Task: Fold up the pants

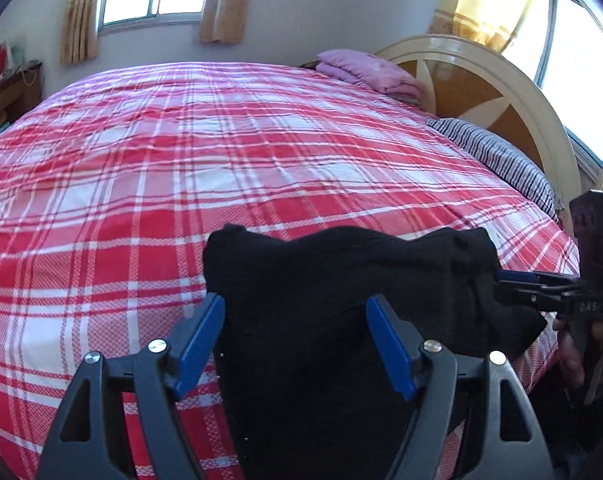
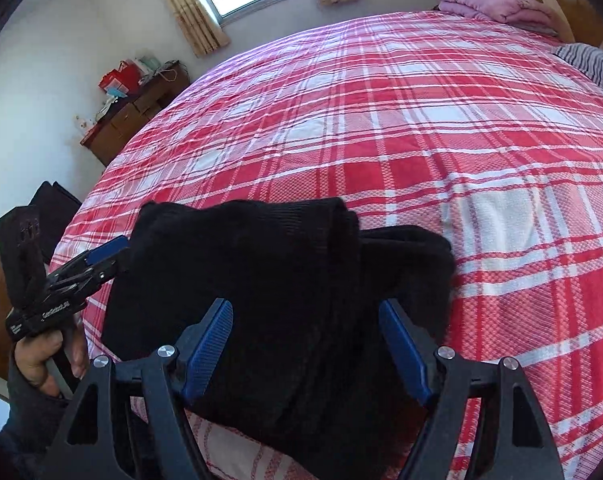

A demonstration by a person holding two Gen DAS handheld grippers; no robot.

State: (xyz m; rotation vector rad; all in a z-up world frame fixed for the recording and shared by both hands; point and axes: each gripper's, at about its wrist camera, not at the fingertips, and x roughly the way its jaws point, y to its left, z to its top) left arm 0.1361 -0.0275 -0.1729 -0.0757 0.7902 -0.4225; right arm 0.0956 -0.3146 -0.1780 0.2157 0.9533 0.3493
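Observation:
The black pants [image 1: 341, 280] lie bunched at the near edge of the bed; they also show in the right wrist view [image 2: 261, 280]. My left gripper [image 1: 295, 332] is open, its blue pads on either side of the cloth, over its left part. My right gripper [image 2: 305, 340] is open too, its pads spread over the right part of the pants. In the left wrist view the right gripper [image 1: 501, 280] shows side-on at the cloth's right edge. In the right wrist view the left gripper [image 2: 113, 256] shows at the cloth's left edge.
The bed has a red and white plaid cover [image 1: 221, 160]. A folded pink blanket [image 1: 365, 70] and a striped pillow [image 1: 497, 152] lie by the headboard [image 1: 501, 80]. A wooden dresser [image 2: 129, 120] with bags stands beyond the bed's far side.

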